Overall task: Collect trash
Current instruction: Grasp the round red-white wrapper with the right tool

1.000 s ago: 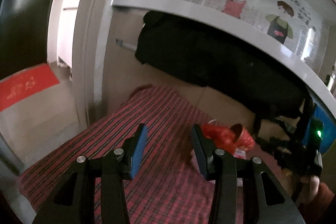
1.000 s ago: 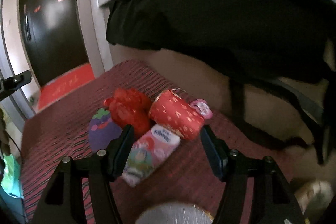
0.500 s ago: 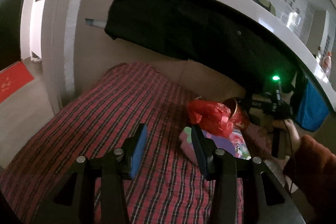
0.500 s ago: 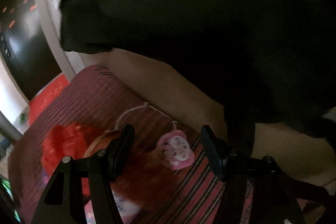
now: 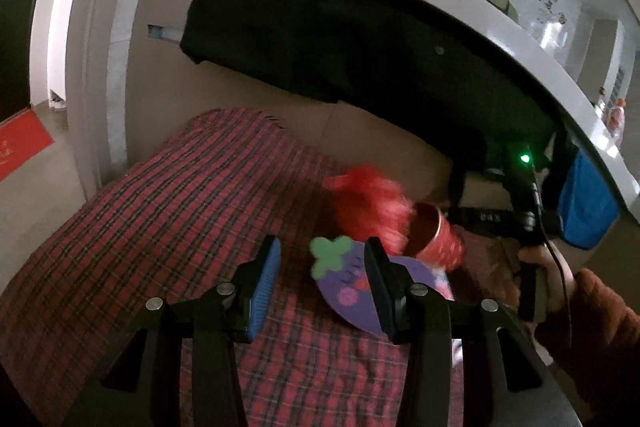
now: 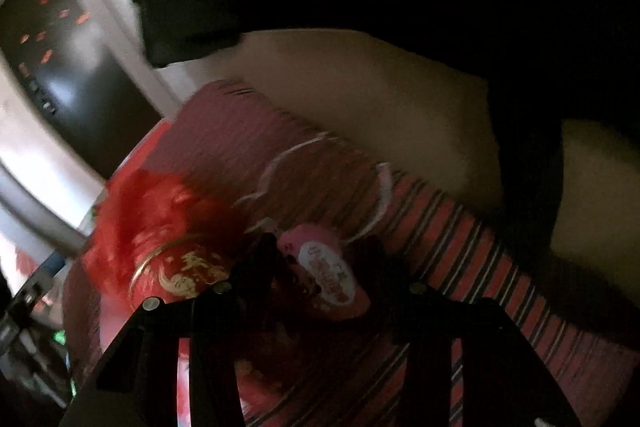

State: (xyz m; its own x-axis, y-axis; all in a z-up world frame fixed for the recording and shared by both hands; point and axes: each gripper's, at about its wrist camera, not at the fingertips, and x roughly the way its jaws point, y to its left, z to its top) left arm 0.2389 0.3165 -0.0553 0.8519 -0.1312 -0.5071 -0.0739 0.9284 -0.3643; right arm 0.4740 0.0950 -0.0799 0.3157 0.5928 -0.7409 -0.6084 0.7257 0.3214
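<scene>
While my right gripper (image 6: 320, 259) has just been closing around the small pink plastic packet (image 6: 326, 275), grip unconfirmed; next, lift. Left gripper (image 5: 320, 275) half-open, empty.

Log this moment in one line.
left tool: open, empty | right tool: jaws just closing, pink packet between them, grip unclear

Woven plaid cloth (image 5: 168, 227) looks matt beneath a crinkly glossy red plastic bag (image 5: 368, 203) and paper cup (image 5: 434, 239).

Home bedrm: plaid bed (image 5: 168, 227), door (image 6: 60, 67)
</scene>
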